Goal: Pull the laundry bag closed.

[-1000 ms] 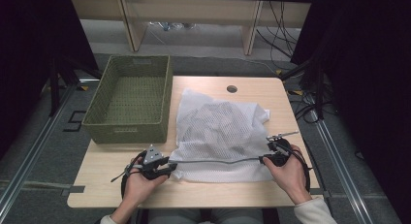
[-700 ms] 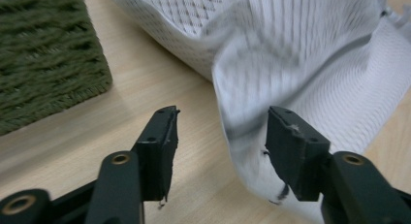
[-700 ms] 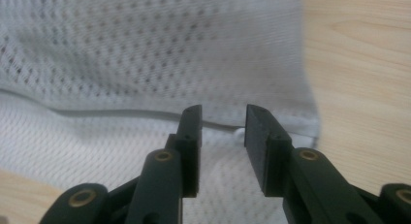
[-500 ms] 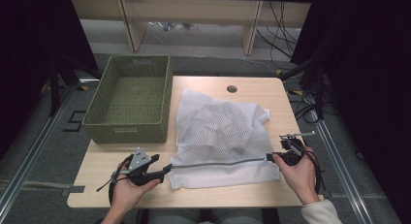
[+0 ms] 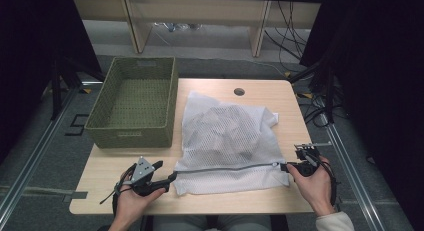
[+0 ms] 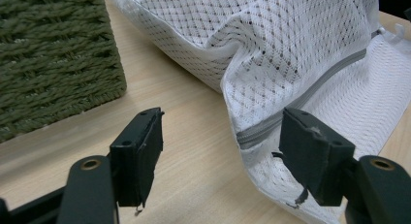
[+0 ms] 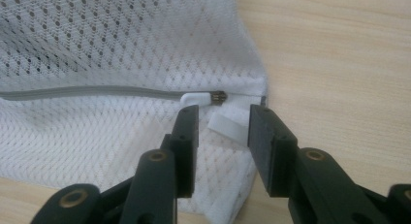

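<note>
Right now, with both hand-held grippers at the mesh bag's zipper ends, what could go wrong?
1. The right hand-held gripper has just been opening beside the zipper pull; closing again may catch the white tab instead.
2. The left hand-held gripper, also just opening, holds nothing, so the mesh bag may slide.

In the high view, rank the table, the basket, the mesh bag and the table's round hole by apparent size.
1. table
2. basket and mesh bag: too alike to rank
3. round hole
</note>
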A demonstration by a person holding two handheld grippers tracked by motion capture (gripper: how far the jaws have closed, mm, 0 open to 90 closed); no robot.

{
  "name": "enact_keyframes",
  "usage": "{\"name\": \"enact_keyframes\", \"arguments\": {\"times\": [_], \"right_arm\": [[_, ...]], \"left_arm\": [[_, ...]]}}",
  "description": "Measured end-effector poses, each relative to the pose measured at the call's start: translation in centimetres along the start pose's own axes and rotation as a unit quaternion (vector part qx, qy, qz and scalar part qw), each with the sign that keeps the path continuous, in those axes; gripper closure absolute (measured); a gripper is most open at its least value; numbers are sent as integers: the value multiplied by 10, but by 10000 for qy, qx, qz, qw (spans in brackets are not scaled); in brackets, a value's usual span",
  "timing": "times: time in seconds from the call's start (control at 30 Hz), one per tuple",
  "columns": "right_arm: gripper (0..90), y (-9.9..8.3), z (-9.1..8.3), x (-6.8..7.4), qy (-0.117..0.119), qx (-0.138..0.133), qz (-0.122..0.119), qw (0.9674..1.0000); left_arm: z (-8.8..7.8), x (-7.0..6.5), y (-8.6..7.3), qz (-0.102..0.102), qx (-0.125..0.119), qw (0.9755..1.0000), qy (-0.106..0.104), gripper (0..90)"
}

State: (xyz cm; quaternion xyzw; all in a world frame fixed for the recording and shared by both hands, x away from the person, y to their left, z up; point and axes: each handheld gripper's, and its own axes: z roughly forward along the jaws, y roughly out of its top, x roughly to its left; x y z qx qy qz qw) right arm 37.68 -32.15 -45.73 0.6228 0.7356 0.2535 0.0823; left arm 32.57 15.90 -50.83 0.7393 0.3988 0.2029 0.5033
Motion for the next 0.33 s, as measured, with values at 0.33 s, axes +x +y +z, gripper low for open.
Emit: {"name": "enact_keyframes", "arguments": {"times": [0.33], "right_arm": [[648,1,2,-6,180,61,-176,9997]], "left_arm": [[2,-2,-2,57,-127,9999,-86,322]]}}
